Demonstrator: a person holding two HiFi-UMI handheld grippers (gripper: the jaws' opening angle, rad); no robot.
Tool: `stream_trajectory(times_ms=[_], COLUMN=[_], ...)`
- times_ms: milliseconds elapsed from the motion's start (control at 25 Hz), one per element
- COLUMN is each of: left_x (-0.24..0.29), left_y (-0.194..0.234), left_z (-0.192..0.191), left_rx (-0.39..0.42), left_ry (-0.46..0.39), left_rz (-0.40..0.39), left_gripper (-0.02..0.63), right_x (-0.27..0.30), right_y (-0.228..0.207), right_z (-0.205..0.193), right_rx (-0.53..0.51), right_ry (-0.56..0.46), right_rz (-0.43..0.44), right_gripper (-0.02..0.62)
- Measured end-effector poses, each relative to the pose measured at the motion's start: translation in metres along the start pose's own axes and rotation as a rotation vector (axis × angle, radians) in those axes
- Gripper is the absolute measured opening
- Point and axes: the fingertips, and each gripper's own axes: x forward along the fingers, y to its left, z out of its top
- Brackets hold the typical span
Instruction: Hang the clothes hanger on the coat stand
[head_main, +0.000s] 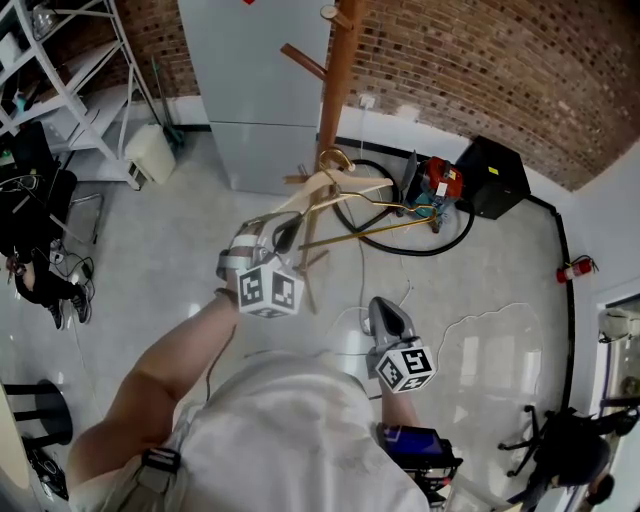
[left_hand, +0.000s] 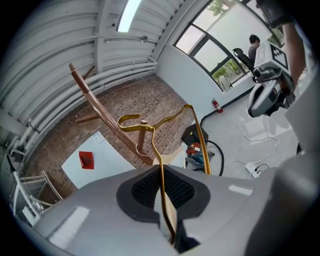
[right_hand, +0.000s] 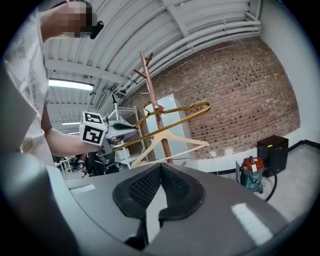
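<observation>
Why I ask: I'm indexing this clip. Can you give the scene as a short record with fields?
Left tool: shut on the gold hanger, held up toward the coat stand
Right tool: shut, empty, back near the person's body
Gold hanger hook: close beside the stand's pole; cannot tell whether it is over a peg
Wooden hanger: by the pole, below the gold one
Task status: not clearly hung yet

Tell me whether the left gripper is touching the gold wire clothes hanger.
Touching. The left gripper view shows the left gripper shut on the gold wire clothes hanger, its wire pinched between the jaws.
</observation>
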Motion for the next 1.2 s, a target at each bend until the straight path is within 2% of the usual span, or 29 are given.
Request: stream_trajectory(times_ms=[120, 240, 520, 760, 1040, 1200], left_x=[0.012, 0.025, 0.045, 0.055, 0.068, 0.073], left_y=[0.006, -0.001, -0.018, -0.017, -0.013, -0.014], left_z=[0.007, 0.003, -0.022, -0.046, -0.061, -0.070], left_rx=[0.000, 0.045, 0.137, 0.186, 0.268, 0.267], left_ry=[0.024, 0.067, 0.150, 0.226, 0.261, 0.279], left_rz=[0.009, -0.006, -0.019, 0.015, 0.056, 0.059], left_gripper=[0.014, 0.014, 0.014, 0.014, 0.023, 0.037], right_x=[0.000, -0.001, -0.004, -0.005, -0.001, 0.003], right_y=[-0.010, -0.019, -0.034, -0.045, -0.053, -0.055], right_z=[0.002, 0.003, -0.005, -0.009, -0.009, -0.007], right_rx=[0.009, 0.019, 0.055, 0.080, 0.092, 0.077], right_ry=[0.004, 0.006, 0.009, 0.015, 0.021, 0.018], right_rz=[0.004, 0.008, 0.016, 0.029, 0.064, 0.086], right_gripper=[0.014, 0.014, 0.014, 0.014, 0.014, 0.014])
